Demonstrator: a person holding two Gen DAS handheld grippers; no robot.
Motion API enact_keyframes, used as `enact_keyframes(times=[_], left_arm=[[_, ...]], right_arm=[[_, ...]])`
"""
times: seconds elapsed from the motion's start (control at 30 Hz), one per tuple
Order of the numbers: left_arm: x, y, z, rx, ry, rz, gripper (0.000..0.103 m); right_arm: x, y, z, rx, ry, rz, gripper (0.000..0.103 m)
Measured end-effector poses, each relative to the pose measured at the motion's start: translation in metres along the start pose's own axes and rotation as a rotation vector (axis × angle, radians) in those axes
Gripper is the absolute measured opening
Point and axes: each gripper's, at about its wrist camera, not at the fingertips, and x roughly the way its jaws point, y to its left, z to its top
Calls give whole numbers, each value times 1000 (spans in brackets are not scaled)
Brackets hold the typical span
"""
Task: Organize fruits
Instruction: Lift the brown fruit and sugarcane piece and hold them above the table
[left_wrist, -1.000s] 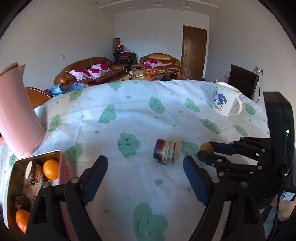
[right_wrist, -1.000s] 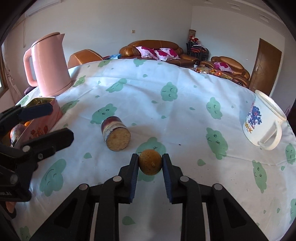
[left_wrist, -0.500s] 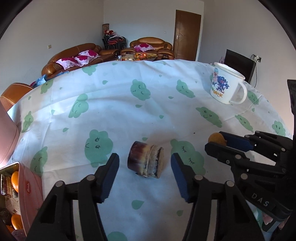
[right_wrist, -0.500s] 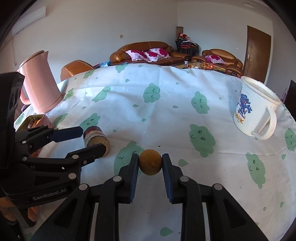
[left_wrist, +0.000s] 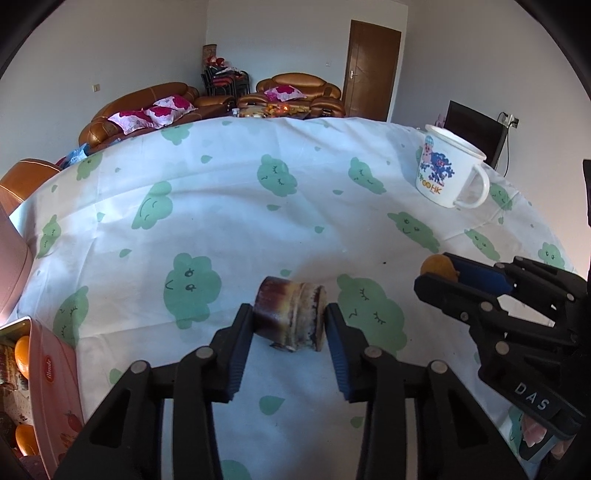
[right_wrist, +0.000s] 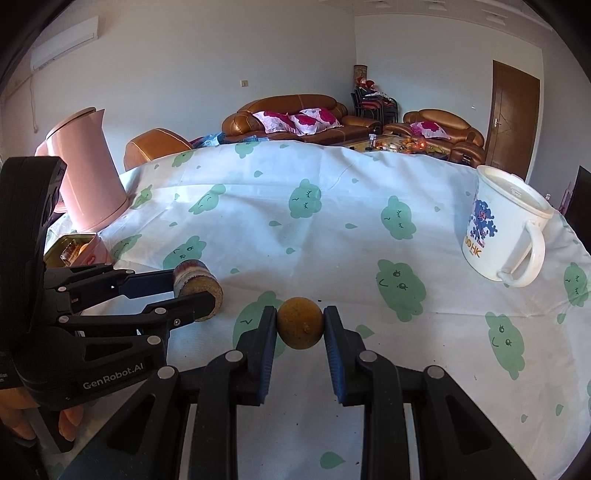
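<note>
Tongs on both fruits

Left tongs (left_wrist: 289, 325) clamp a brown cane stub (left_wrist: 291, 317) lying on the bench (left_wrist: 229, 206), one pad at each end. Right tongs (right_wrist: 300, 326) pinch a round fruit (right_wrist: 300, 323) just right of it. Tin (left_wrist: 55, 398) with oranges (left_wrist: 22, 349) sits at near left, pink kettle (right_wrist: 86, 173) behind it, mug (right_wrist: 502, 229) at far right

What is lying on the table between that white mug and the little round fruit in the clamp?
Nothing but bare cloud-print tablecloth. In the right wrist view, the mug and the round fruit held by the right gripper have only cloth between them.
</note>
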Motion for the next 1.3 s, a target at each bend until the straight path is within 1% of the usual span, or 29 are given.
enact_keyframes(times=[0.4,0.67,0.87,1.3], left_arm=[[-10,-10,-2,52,-44,30,39],[-19,-8,-4,41,-88,45,39],[-26,-6,-5,29,-128,48,39],[-39,-8,-7,33,-199,84,39]], right_arm=[[-7,2,0,-17,-40,7,27],[-17,6,-2,-35,-90,12,27],[-21,7,-2,-41,-114,10,27],[-30,8,-4,-44,-160,2,27]])
